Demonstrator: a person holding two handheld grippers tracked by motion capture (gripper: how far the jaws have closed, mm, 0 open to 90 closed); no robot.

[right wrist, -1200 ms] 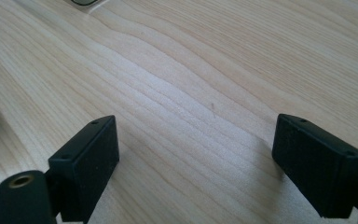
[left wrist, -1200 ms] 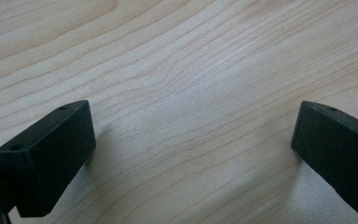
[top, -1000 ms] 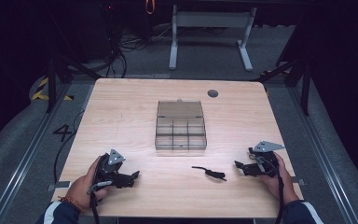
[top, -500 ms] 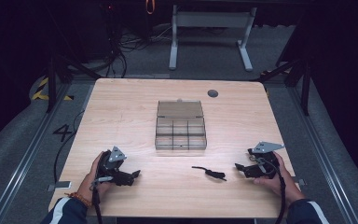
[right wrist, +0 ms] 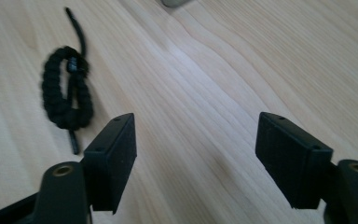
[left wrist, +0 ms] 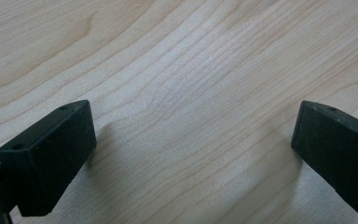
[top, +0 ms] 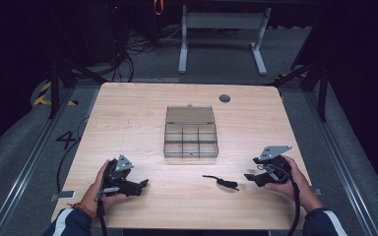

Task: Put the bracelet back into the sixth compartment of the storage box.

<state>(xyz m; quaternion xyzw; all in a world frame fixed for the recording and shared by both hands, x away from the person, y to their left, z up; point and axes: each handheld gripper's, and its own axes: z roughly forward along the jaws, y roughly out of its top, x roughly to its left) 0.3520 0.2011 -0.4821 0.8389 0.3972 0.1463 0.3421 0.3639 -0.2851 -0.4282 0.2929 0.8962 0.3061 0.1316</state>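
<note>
A black braided cord bracelet (top: 221, 181) lies on the wooden table (top: 142, 123) near its front edge, right of the middle. In the right gripper view the bracelet (right wrist: 65, 91) sits to the left of and beyond the jaws. My right gripper (top: 250, 177) rests on the table just right of it, open (right wrist: 196, 154), holding nothing. At the front left my left gripper (top: 144, 184) also lies on the table, open (left wrist: 193, 154) over bare wood. A clear compartment box (top: 191, 132) with its lid folded back stands at mid-table.
A dark round grommet (top: 224, 98) sits near the table's far edge. Beyond the table stand a white desk frame (top: 221, 34) and cables on the grey floor. A corner of the box (right wrist: 175, 3) shows at the top of the right gripper view.
Both hands have drawn slightly back toward the front edge. The bracelet and the box have not moved.
</note>
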